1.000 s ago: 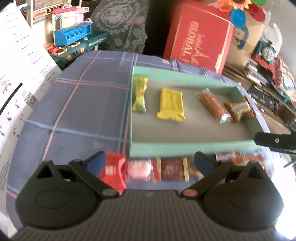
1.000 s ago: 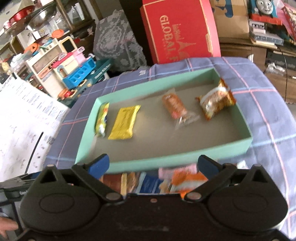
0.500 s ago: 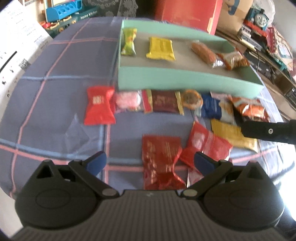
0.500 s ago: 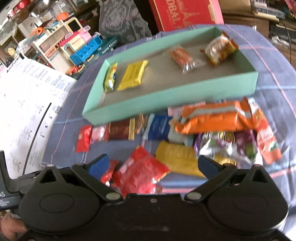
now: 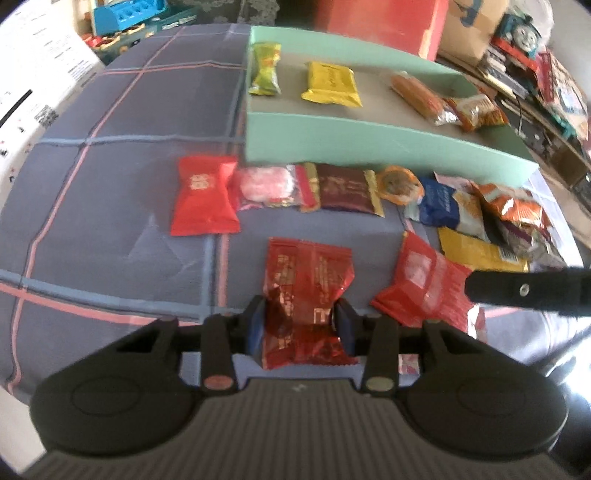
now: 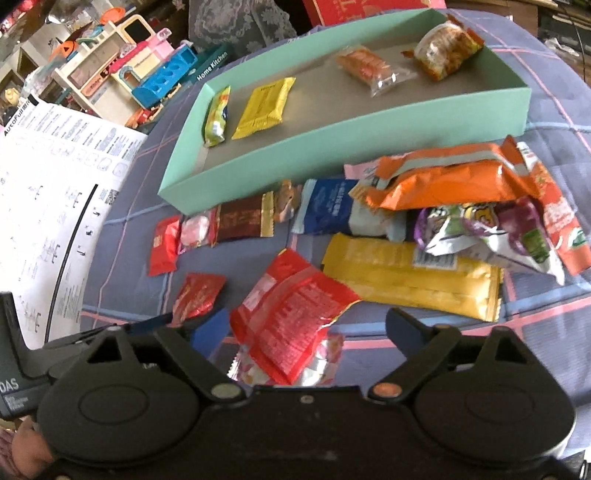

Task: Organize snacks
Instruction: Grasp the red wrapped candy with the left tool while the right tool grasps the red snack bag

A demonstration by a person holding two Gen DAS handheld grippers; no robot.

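Note:
My left gripper [image 5: 300, 325] is shut on the near end of a shiny red snack packet [image 5: 308, 273] lying on the blue plaid cloth. The packet also shows in the right wrist view [image 6: 199, 295]. My right gripper [image 6: 306, 332] is open above another red packet [image 6: 291, 317] and holds nothing. A mint green tray [image 5: 369, 142] holds a green packet [image 5: 265, 68], a yellow packet [image 5: 332, 83] and two orange snacks [image 5: 421, 96]. Several loose snacks lie in front of the tray, among them a red candy packet [image 5: 205, 201] and a dark red bar [image 5: 345, 188].
A heap of larger bags lies at the right: orange [image 6: 454, 177], yellow [image 6: 410, 280], purple and white [image 6: 491, 229]. A red box [image 5: 380, 22] and toys [image 6: 147, 74] stand behind the tray. White printed sheets [image 6: 40, 184] hang at the left.
My left gripper has moved down and forward and shut on the shiny red packet. My right gripper has come lower over the loose snacks and stays open.

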